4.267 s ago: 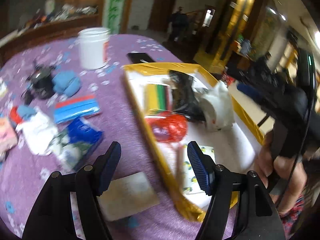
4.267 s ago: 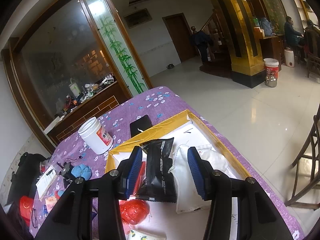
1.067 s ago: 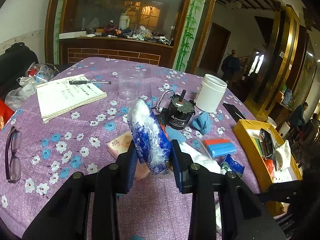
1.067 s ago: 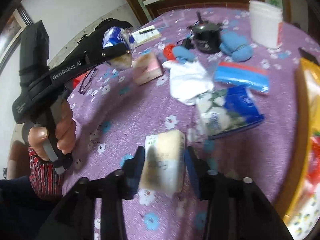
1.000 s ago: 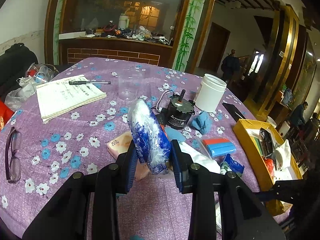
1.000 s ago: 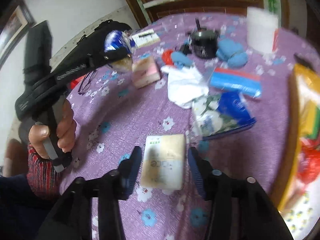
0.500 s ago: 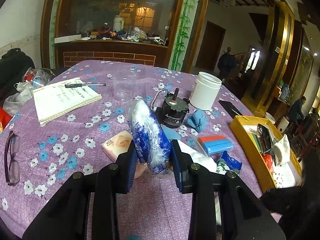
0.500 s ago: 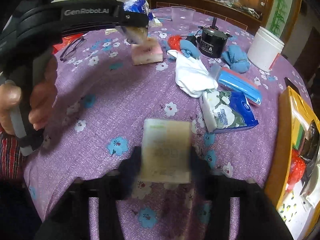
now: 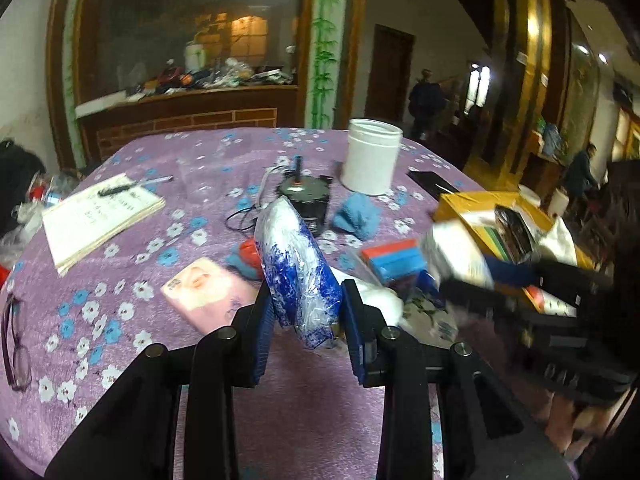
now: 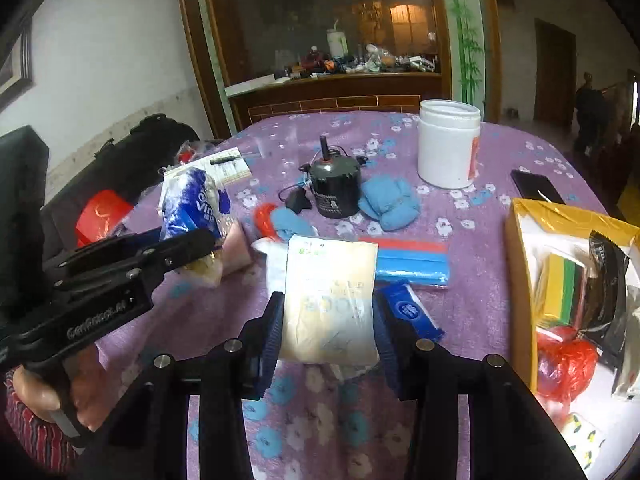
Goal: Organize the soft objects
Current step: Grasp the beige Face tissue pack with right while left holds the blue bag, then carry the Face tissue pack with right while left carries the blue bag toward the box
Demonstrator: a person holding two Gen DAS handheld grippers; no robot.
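My left gripper (image 9: 307, 318) is shut on a blue-and-white plastic packet (image 9: 298, 268) and holds it above the purple flowered table (image 9: 132, 240). It also shows in the right wrist view (image 10: 188, 204) at the left. My right gripper (image 10: 327, 320) is shut on a flat cream tissue pack (image 10: 330, 300), lifted above the table. The yellow tray (image 10: 520, 264) with soft items lies at the right. On the table lie a pink tissue pack (image 9: 208, 284), a blue-and-red pack (image 10: 412, 262), a blue cloth (image 10: 390, 200) and a blue flowered tissue pack (image 10: 408, 312).
A white jar (image 10: 448, 144), a black motor (image 10: 335, 184), a black phone (image 10: 536, 186), a notebook with pen (image 9: 100, 216) and glasses (image 9: 14, 344) are on the table. White cloth (image 9: 376, 300) lies near the middle. A person stands in the far doorway (image 9: 426, 100).
My right gripper has closed on the cream tissue pack and lifted it off the table, tilting up to level. My left gripper still holds the blue-and-white packet and has shifted slightly right.
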